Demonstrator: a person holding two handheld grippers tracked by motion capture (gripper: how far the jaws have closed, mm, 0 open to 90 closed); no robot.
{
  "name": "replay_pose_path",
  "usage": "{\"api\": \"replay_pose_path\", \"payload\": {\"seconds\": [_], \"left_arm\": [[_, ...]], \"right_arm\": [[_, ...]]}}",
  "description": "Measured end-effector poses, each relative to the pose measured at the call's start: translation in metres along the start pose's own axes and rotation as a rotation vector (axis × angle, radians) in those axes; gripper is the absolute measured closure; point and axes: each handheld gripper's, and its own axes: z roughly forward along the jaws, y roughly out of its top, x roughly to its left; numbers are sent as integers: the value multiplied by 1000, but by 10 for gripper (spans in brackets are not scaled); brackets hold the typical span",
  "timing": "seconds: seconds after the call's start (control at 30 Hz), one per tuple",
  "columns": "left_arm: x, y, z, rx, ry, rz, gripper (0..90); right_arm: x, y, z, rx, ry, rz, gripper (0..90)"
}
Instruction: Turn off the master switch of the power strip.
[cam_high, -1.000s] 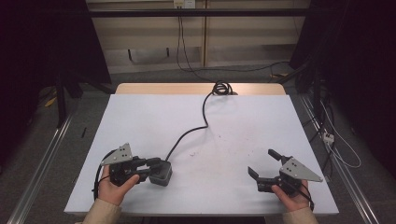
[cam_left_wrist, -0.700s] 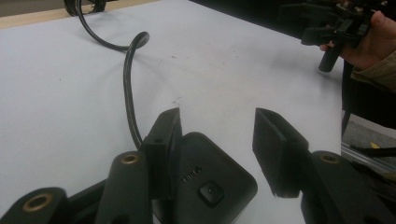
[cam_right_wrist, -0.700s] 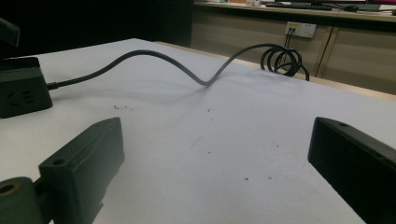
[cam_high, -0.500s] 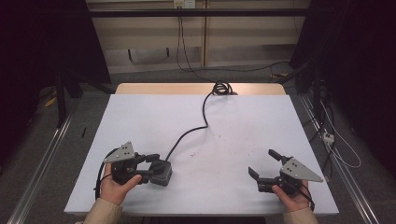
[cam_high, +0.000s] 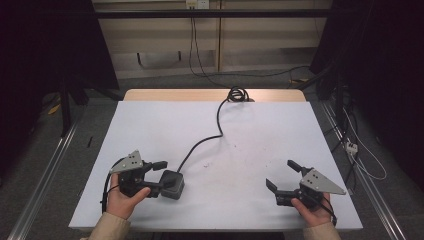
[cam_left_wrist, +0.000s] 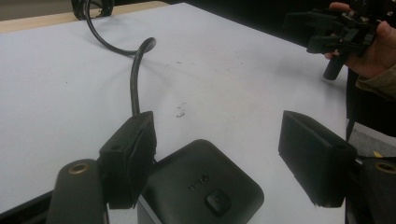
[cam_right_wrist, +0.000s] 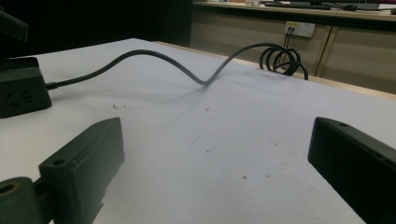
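Note:
A black power box (cam_high: 172, 184) with a button on top lies near the table's front left. Its black cable (cam_high: 218, 117) snakes back to a coil (cam_high: 235, 94) at the far edge. My left gripper (cam_high: 158, 175) stands open, its jaws on either side of the box's near end, and I cannot tell if they touch it. In the left gripper view the box (cam_left_wrist: 201, 186) sits low between the spread jaws of the left gripper (cam_left_wrist: 224, 149). My right gripper (cam_high: 281, 174) is open and holds nothing at the front right. The right gripper (cam_right_wrist: 219, 163) faces the cable (cam_right_wrist: 154, 56) and box (cam_right_wrist: 23, 88).
The white table top (cam_high: 260, 130) has a wooden strip along its far edge. Wall sockets (cam_right_wrist: 299, 29) and cabinets stand behind. Metal rails run along both sides of the table. The person's other hand with the right gripper (cam_left_wrist: 345, 28) shows far off in the left gripper view.
My left gripper has edged slightly forward toward the box. The right gripper and the box have stayed put.

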Motion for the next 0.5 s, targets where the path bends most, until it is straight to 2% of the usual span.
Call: {"api": "replay_pose_path", "payload": {"seconds": [0.33,0.5], "left_arm": [[2,0,-1,-15,6,-8,192],[4,0,0,-7,25,-7,107]], "right_arm": [[0,0,0,0,1,2,34],[0,0,0,2,5,4,34]]}}
